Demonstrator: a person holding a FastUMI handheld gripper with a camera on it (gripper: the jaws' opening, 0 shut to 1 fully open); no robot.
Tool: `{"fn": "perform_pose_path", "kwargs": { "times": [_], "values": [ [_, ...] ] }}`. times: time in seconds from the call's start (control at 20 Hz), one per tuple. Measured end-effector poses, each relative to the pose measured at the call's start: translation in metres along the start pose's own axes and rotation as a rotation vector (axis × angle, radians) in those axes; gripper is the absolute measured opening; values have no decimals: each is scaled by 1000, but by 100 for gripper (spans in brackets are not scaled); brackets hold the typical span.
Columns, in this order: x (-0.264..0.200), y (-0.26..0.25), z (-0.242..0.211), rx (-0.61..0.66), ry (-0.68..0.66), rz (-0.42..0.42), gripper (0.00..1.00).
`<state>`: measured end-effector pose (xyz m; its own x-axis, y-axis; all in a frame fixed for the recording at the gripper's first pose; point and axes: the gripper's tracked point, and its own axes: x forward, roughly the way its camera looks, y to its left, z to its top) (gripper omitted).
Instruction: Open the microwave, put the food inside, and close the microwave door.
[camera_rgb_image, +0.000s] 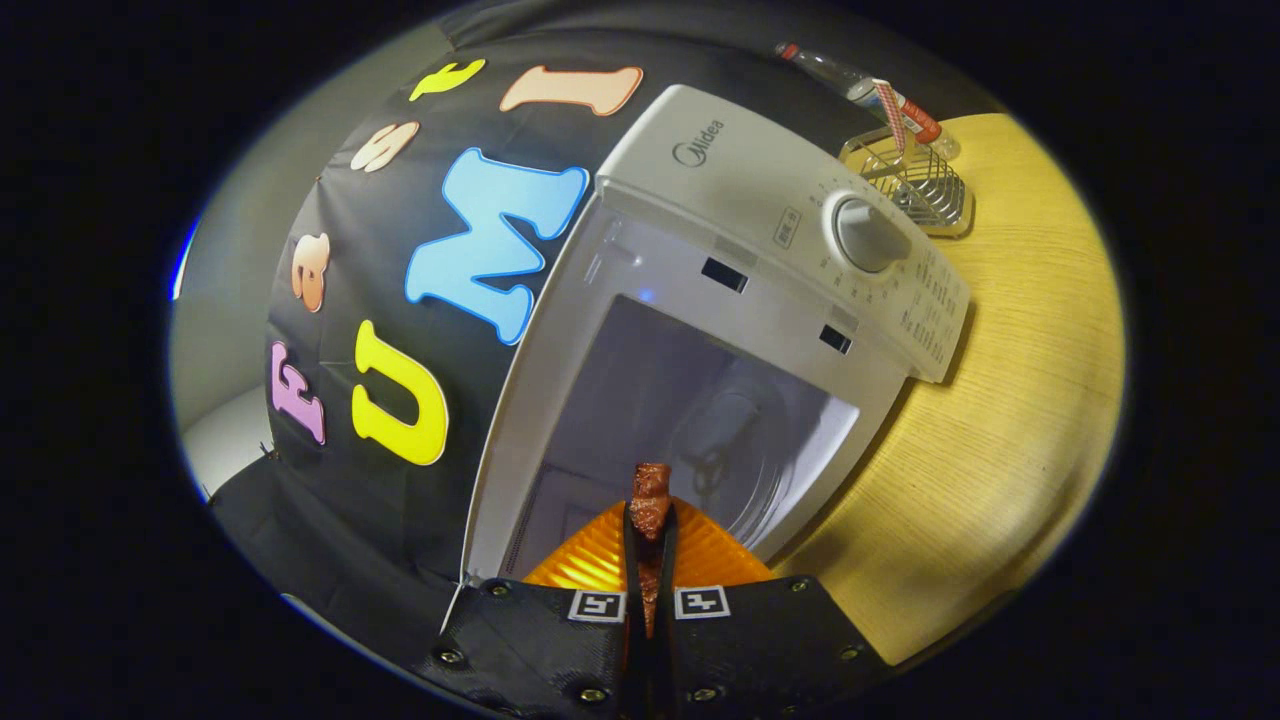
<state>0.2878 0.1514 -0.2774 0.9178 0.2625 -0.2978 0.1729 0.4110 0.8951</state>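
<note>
Brown food (650, 500) is pinched between the pressed-together tongs (650, 545), right at the microwave (760, 190) mouth. Beyond lies its open cavity, roomy around the glass turntable (745, 455). Past the microwave, near the wooden table's (1010, 400) far edge, stands a wire rack (915, 180).

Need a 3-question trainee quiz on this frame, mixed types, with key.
1. True or false: the microwave door is shut.
2. What does the gripper hold? A) a bottle B) a brown piece of food C) nothing
3. Fill in: the wire rack stands on the table beyond the microwave, with a ____ lying behind it.

Key
1. False: the cavity is open, turntable in sight.
2. B: both fingers press on the food, just before the opening.
3. bottle
</note>
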Motion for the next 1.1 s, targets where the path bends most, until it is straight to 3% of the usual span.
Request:
{"fn": "perform_pose_path", "kwargs": {
  "times": [0.6, 0.95, 1.0, 1.05, 1.1],
  "values": [
    [71, -26, -8, -49, -88, -53, 4],
    [74, -38, -14, -59, -49, -84, 12],
    [73, -36, -17, -52, -32, -77, 27],
    [71, -23, -19, -39, -27, -39, 63],
    [68, -29, -15, -69, -28, -82, 100]
  ]
}}
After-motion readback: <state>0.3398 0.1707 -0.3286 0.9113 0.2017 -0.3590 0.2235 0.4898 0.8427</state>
